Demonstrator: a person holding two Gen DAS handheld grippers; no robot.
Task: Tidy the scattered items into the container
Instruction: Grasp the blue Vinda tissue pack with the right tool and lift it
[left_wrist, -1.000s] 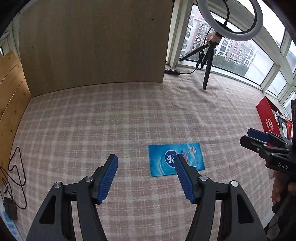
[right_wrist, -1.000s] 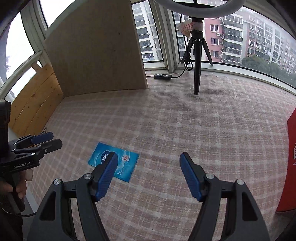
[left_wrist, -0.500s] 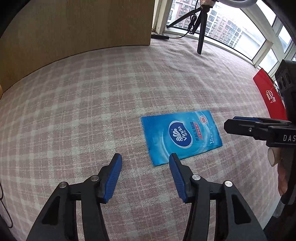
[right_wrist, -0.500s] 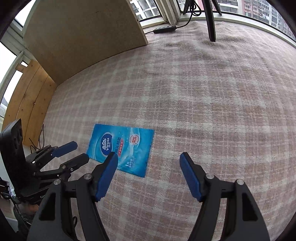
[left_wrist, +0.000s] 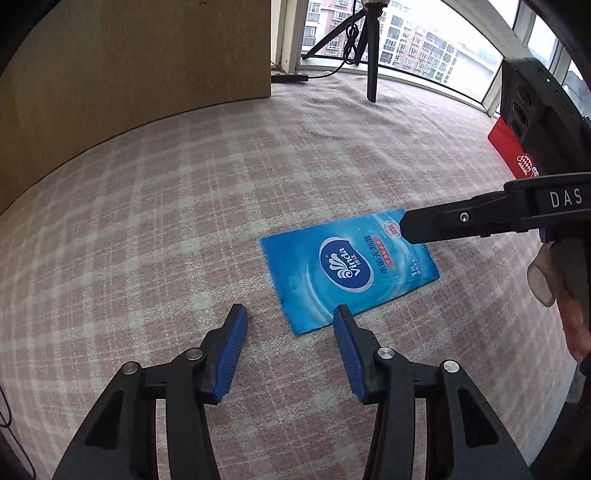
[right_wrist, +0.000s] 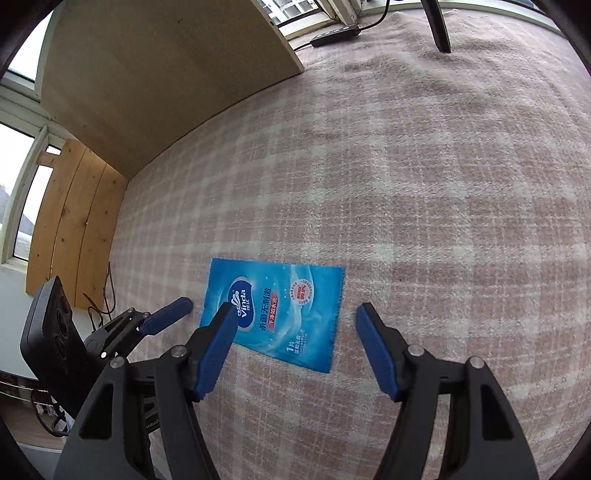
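Wipe packet (left_wrist: 347, 271) lies flat on plaid desk (left_wrist: 147, 221), both tongs, left (left_wrist: 290, 319) and right (right_wrist: 295, 314), empty, right closing; thin foil may slide or crumple instead of lifting.

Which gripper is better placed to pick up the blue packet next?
Probably the right gripper: its open, slightly closing jaws straddle the packet's near end. The left gripper sits beside the packet's corner, mostly over bare cloth.
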